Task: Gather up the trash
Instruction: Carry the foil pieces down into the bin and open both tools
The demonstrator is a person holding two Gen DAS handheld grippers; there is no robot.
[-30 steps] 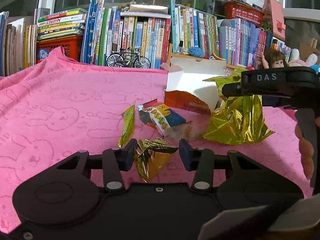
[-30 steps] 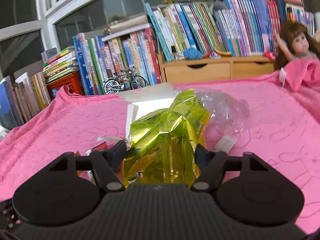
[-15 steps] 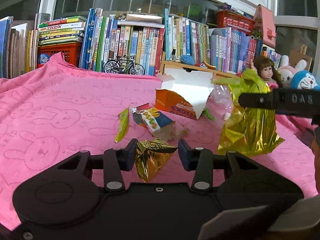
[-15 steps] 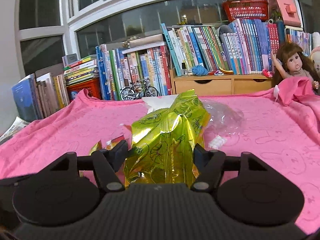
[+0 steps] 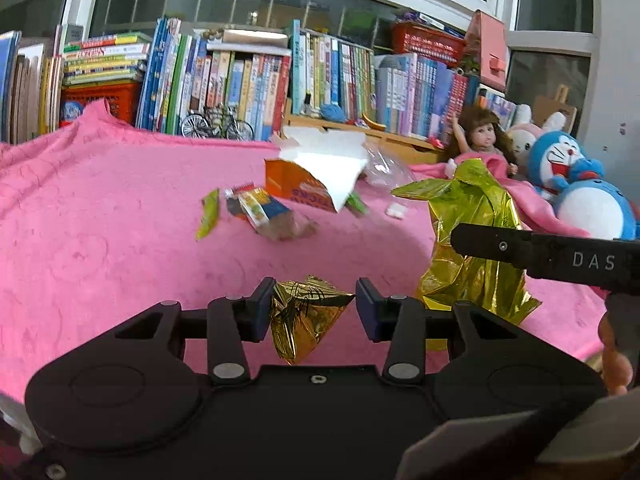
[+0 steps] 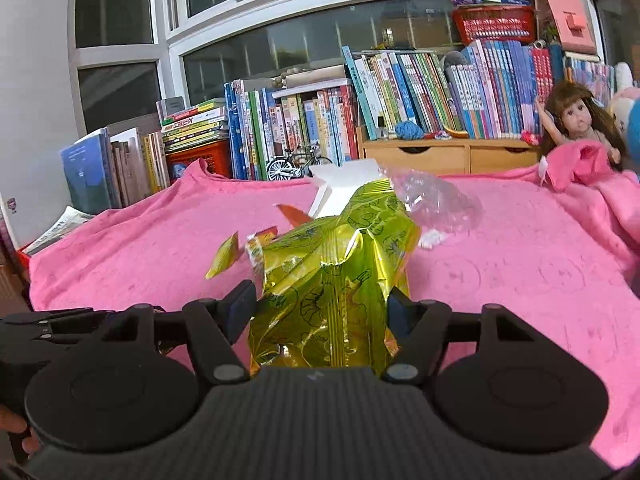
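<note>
My left gripper [image 5: 314, 306] is shut on a small crumpled gold foil wrapper [image 5: 304, 320], lifted off the pink blanket [image 5: 100, 220]. My right gripper [image 6: 320, 310] is shut on a big yellow-green foil bag [image 6: 336, 280], which stands up between its fingers. In the left wrist view the same bag [image 5: 472, 240] hangs at the right. Farther back on the blanket lie a torn orange and white box [image 5: 312, 176], a blue and white snack wrapper [image 5: 260, 208], a thin green sachet [image 5: 210, 216] and a clear plastic bag [image 6: 436, 200].
Rows of books [image 5: 240, 76] and a toy bicycle [image 5: 216, 124] line the far edge, beside a wooden drawer unit [image 6: 448, 156]. A doll [image 5: 482, 136] and plush toys [image 5: 572, 184] sit at the right edge. A hand [image 5: 616, 352] grips the right tool.
Both grippers have drawn back and swung right, each carrying its wrapper. The litter on the blanket now looks smaller and farther off, and the doll and plush toys have come into the left view.
</note>
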